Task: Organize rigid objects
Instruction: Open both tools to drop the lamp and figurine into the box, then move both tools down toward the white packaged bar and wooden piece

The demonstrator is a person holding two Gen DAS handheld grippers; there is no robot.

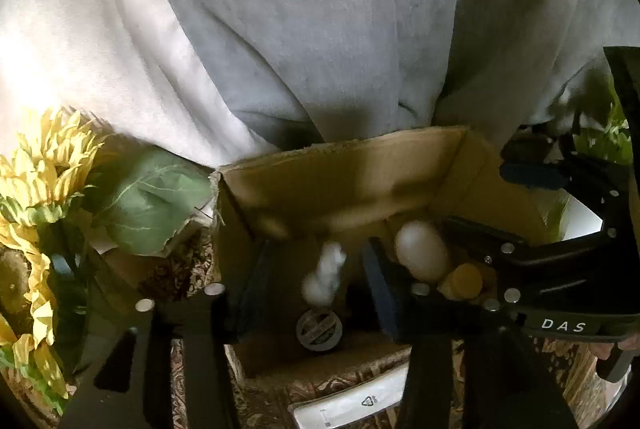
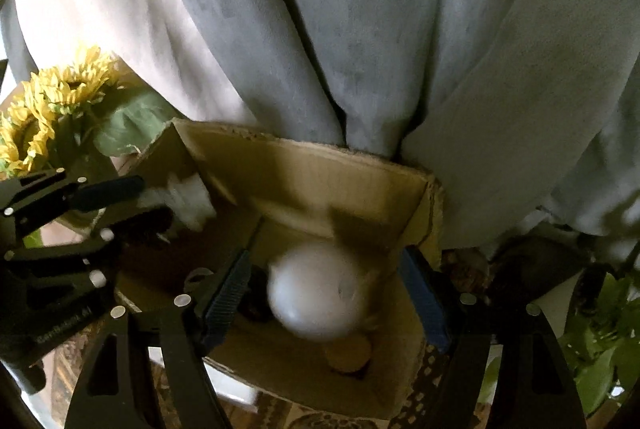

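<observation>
Both claws are hanging over the box (image 2: 304,165), left claw (image 1: 306,281) apart around a blurred white piece (image 1: 326,273), not pressing. Right claw (image 2: 328,293) is standing wide around the white ball (image 2: 316,293); contact unclear.

egg (image 1: 422,251) in cardboard box (image 1: 360,165), sunflowers (image 1: 40,165) left of box

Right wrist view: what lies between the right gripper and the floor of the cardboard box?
A blurred white egg-shaped object, between the fingers of the right gripper and touching neither, above the cardboard box floor. The right wrist view shows it.
</observation>
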